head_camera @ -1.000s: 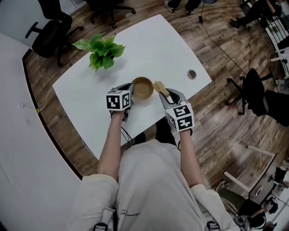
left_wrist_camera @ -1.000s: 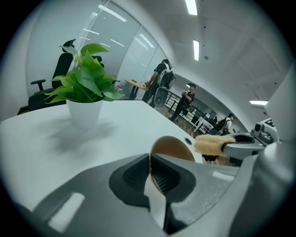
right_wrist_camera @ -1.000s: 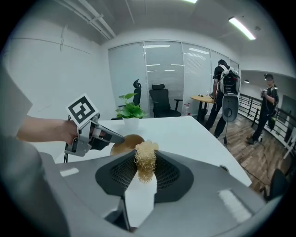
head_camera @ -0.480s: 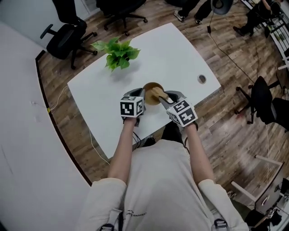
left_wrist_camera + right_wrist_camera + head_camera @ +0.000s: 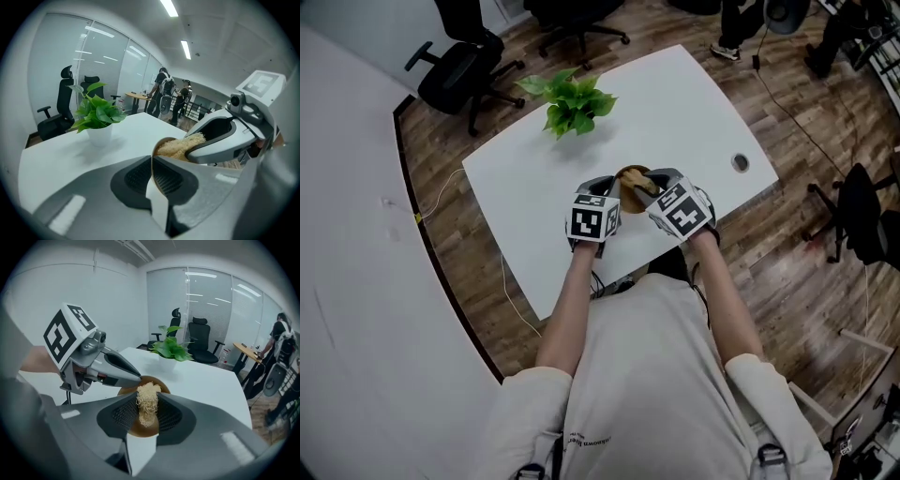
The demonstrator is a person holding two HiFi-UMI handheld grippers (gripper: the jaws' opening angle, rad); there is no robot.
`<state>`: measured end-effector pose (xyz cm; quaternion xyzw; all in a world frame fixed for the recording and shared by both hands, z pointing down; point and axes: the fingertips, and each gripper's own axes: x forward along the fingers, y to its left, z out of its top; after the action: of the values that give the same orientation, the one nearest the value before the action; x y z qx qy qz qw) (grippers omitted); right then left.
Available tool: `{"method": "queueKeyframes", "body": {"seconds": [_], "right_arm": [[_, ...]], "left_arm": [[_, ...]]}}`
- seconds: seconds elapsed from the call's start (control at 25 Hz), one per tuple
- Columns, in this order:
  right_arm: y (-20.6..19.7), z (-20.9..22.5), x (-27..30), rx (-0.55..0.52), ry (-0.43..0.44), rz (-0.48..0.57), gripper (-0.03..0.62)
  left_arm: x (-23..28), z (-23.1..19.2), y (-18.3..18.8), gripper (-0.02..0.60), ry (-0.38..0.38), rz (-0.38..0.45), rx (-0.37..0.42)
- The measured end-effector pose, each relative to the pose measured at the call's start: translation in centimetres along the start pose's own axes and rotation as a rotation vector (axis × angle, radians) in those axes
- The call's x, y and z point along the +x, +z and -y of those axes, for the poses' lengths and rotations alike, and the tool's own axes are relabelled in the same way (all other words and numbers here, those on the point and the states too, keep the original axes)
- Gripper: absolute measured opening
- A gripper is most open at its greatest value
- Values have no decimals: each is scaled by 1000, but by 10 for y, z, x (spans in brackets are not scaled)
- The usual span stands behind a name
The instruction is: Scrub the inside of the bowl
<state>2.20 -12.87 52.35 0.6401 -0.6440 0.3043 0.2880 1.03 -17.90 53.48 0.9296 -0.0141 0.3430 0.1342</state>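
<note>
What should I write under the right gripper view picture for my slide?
Right gripper holds a straw-coloured scrubber at the brown bowl; left gripper clamps its rim.

Two grippers: the left gripper (image 5: pixel 152 159) and the right gripper (image 5: pixel 147 397). One bowl (image 5: pixel 140 427), its rim between the left jaws. One fibrous scrubber (image 5: pixel 148 401), between the right jaws. One potted plant (image 5: pixel 575 103) beyond both pairs of jaws, on one white table (image 5: pixel 694 103). Three black office chairs: one chair (image 5: pixel 464 67), a second (image 5: pixel 577 14), a third (image 5: pixel 862 220). At least two people (image 5: pixel 161 86) far beyond the left jaws.
</note>
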Motion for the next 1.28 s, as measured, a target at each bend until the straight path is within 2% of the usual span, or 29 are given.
{"method": "queueKeyframes", "body": {"seconds": [0.12, 0.2, 0.28, 0.56, 0.72, 0.84, 1.28], "right_arm": [[9, -4, 8, -52, 23, -37, 127], [11, -2, 10, -51, 28, -58, 127], [13, -1, 10, -47, 20, -65, 127], [14, 3, 10, -62, -19, -58, 127], [13, 7, 5, -56, -37, -37, 127], [10, 9, 2, -57, -61, -44, 127], [1, -4, 3, -58, -80, -54, 125]], "left_arm": [[-4, 1, 1, 17, 25, -22, 105], [-6, 2, 4, 18, 38, -17, 183], [-8, 3, 2, 23, 45, -23, 215], [-14, -4, 4, 18, 36, -2, 197], [-19, -5, 2, 18, 31, -10, 130], [-21, -7, 6, 18, 29, 10, 110], [-34, -27, 14, 18, 96, 63, 60]]}}
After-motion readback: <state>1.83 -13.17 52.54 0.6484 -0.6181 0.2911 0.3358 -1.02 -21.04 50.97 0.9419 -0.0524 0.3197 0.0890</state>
